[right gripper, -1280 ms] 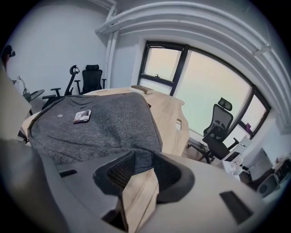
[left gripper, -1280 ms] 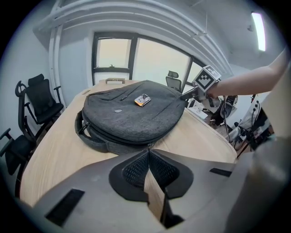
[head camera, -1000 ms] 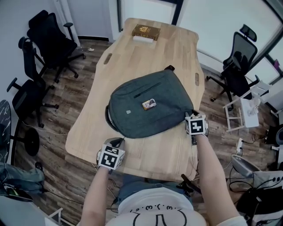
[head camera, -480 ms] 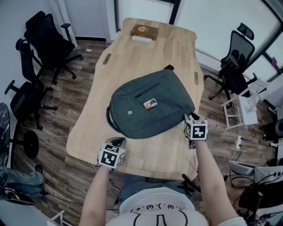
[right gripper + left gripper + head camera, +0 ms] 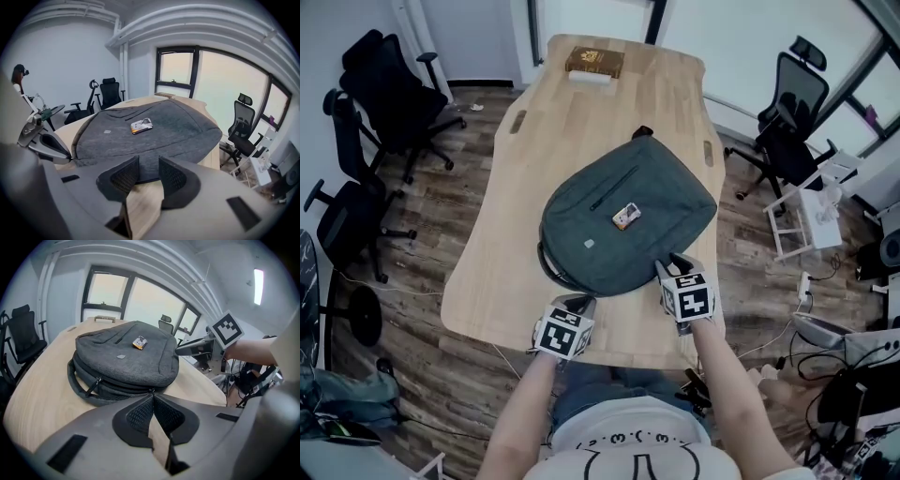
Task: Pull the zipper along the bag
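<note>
- Head view takes in the whole wooden table point(image 5: 502, 253), with office chairs point(image 5: 389, 89) on the floor at its 9 o'clock side and more at 3 o'clock.
- A grey backpack point(image 5: 623, 225) lies flat on the middle of the table, front panel up, its top handle pointing to 12 o'clock.
- Only the head view shows both tools at once: the left gripper point(image 5: 578, 303) is at the bag's 7 o'clock edge and the right gripper point(image 5: 673, 262) at its 5 o'clock edge.
- Left gripper view shows its jaws pressed together with nothing between them, tips just beside the bag's side seam.
- Right gripper view shows its jaws apart, bare wood in the gap and the bag's edge just beyond the tips.
- A brown box point(image 5: 593, 62) sits at the table's 12 o'clock end, well apart from the bag.
- A small orange-and-white tag point(image 5: 625, 217) lies on the front panel.
- Only the left gripper view shows the side zipper, a pull point(image 5: 97, 382) hanging at 10 o'clock from the jaws.
</note>
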A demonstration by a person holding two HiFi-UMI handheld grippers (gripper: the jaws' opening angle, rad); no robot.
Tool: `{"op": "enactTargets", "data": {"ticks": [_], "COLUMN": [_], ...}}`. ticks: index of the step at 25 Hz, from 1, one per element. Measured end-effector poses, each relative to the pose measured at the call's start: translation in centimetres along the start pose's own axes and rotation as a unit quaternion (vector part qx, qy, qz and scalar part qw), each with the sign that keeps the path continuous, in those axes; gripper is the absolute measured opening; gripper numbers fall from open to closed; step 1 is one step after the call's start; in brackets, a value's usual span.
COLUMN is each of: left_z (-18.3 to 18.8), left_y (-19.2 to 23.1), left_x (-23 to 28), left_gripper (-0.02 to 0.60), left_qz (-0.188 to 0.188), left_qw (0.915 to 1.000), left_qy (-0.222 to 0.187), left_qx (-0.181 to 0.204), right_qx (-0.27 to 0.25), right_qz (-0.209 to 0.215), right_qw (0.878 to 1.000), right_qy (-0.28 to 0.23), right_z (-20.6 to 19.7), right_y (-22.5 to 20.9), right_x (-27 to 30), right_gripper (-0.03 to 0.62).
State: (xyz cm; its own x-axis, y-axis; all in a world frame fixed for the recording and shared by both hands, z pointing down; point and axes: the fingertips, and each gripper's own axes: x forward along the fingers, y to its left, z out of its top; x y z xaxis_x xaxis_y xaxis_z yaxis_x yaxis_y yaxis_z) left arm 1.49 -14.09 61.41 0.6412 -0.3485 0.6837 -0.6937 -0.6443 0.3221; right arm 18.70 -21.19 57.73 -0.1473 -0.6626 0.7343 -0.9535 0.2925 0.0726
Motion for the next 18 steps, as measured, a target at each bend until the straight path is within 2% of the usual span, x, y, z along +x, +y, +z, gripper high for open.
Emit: {"op": "enactTargets", "data": {"ticks": [5,6,8,11,18], "left_z": [0.6,0.7,0.7,0.4,-0.4], "left_y": [-2.7,-3.0,-3.2,-3.1,-1.6], "left_x": [1.8,1.9,1.8,1.3,0.5], "left_gripper": [0.018,0.018,0.018,0.018,0.018], "left_qz": [-0.025,-0.025,-0.018,-0.015,0.018], "left_qw": [0.9990,0.9986,0.9980,0.9982,0.9946], "left_qy": [0.009,0.011,0.012,0.014,0.022], "left_qx": [0.035,0.046,0.060,0.056,0.100], "right_qx": [-0.016,-0.023,-0.031,-0.024,-0.035], "right_qz": [0.027,0.026,0.019,0.022,0.042], "right_qw": [0.999,0.999,0.998,0.998,0.996], "right_qy": [0.021,0.031,0.045,0.055,0.073], "right_z": [-1.5,-2.0,-2.8,-3.4,-4.1], "right_y": [2.9,3.1,3.1,3.1,3.8], "right_x": [0.2,0.5,1.1,1.7,2.1], "right_gripper": [0.183,0.159,0.163,0.163,0.163]}}
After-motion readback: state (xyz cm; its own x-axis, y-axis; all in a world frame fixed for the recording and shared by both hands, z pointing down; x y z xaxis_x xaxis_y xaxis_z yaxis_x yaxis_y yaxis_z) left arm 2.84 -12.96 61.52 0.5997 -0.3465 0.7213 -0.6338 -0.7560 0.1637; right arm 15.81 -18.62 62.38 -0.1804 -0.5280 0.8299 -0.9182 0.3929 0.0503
